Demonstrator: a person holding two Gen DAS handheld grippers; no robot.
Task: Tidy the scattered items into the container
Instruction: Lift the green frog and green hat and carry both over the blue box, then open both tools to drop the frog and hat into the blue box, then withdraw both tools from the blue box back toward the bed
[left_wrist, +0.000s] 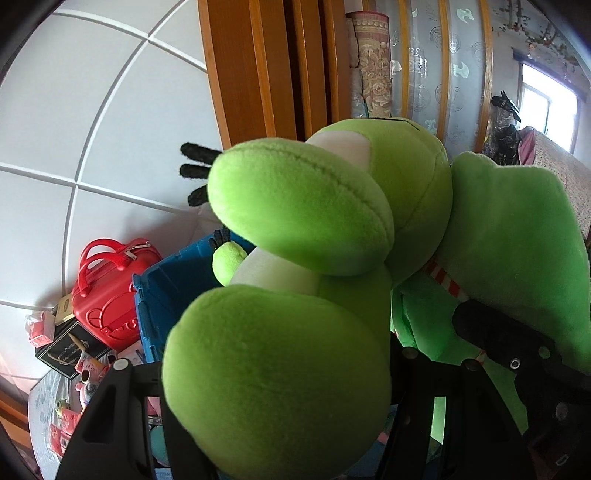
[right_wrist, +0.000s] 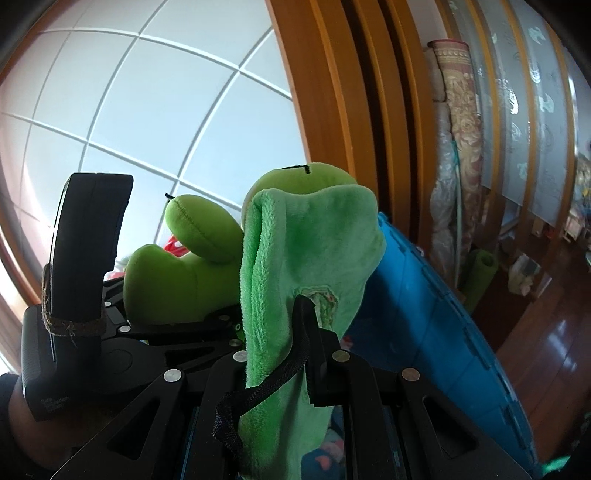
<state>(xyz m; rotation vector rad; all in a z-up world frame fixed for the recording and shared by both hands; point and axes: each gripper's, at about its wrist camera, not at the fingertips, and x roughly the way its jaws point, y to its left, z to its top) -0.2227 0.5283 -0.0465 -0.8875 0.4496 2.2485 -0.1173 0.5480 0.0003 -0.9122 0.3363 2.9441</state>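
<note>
Both grippers pinch the green plush frog (left_wrist: 295, 229); its bulk may snag the blue container (right_wrist: 424, 302) rim at four o'clock.

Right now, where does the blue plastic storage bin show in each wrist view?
Left wrist: the blue plastic storage bin sits lower left, mostly hidden behind the green plush frog.
Right wrist: it fills the lower right, behind the frog's cloth flap.
Shared landmark: the orange wooden door frame at top centre.
</note>
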